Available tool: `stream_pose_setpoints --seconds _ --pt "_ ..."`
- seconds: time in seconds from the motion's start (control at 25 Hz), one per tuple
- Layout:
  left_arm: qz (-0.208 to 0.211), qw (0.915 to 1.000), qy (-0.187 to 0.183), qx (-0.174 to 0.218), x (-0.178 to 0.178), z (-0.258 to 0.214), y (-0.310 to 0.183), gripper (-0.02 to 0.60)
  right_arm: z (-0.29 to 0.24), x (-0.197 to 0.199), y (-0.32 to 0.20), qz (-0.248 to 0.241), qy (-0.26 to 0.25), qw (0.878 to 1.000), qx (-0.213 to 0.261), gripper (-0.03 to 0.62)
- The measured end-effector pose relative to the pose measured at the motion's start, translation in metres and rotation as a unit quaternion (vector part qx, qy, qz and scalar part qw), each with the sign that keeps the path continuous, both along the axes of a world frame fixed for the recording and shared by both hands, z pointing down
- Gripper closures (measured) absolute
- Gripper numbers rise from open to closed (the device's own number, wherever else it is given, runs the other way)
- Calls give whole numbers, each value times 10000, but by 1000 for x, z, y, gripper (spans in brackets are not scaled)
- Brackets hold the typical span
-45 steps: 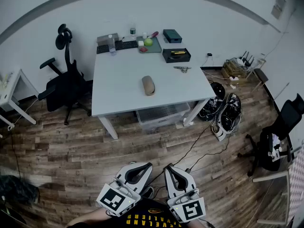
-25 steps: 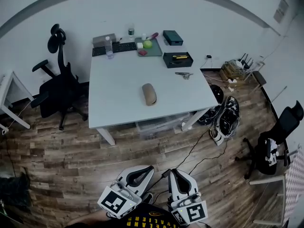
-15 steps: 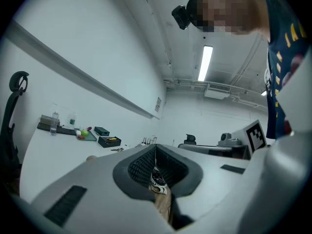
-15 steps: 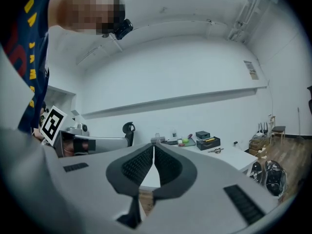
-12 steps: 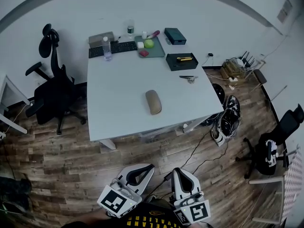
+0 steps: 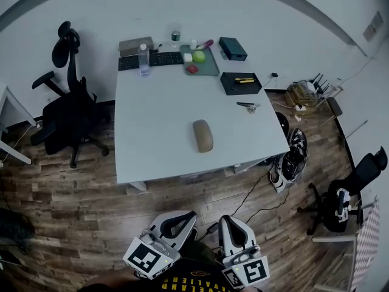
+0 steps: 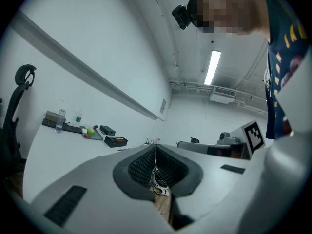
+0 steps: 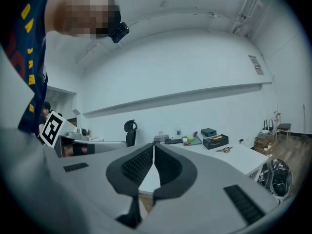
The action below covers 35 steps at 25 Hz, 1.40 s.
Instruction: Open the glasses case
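- Closer than in the earlier head views, the white table (image 6: 152,145) and the glasses case (image 6: 203,135) on it have slid down the picture toward the grippers. The person has walked up, while both grippers have stayed low at the bottom edge.
- Far out to the left of both sets of jaws stands a black office chair (image 6: 68,111), well apart from them.
- The left gripper (image 6: 182,219) has its jaws pressed together with nothing held. In the left gripper view (image 7: 156,152) the table lies ahead and to the left of the tips, and I cannot pick out the case there.
- The glasses case is tan, oblong and closed. It lies alone on the bare middle of the table, ahead of both grippers, roughly between the lines on which they point, and well apart from either.
- The right gripper (image 8: 153,149) is also closed tip to tip and empty. The table's near edge shows just past its tips.
- Beyond the case from the jaws, and to the right, sit a black tray (image 6: 240,83) and a small bunch of keys (image 6: 248,106).
- The step in hand looks like the approach: nothing has been touched yet. Next, both grippers likely need to be raised over the table and their jaws spread. One would steady the case's base while the other catches the lid's seam.
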<state>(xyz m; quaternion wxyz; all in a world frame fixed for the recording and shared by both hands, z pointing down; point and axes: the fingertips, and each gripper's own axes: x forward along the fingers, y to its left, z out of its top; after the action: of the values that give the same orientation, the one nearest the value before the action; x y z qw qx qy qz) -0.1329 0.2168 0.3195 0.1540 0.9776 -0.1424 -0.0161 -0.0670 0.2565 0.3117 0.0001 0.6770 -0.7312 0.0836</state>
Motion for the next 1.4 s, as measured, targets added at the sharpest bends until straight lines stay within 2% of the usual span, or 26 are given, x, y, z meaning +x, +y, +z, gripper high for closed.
stream_pose_setpoints --seconds 0.52,0.64,1.12,1.4 --pt "-151 9997 -167 138 22 3 -34 566 8 25 -39 -142 -275 9995 71 576" --pt "-213 9995 -85 235 34 -7 -46 566 7 37 -53 -204 -331 9992 102 576" --pt "-531 9973 -236 458 105 -15 -96 566 2 110 -116 -601 -439 9970 203 576" --pt "-943 9936 -355 509 130 -19 -126 566 5 144 -152 -892 -576 9943 99 576"
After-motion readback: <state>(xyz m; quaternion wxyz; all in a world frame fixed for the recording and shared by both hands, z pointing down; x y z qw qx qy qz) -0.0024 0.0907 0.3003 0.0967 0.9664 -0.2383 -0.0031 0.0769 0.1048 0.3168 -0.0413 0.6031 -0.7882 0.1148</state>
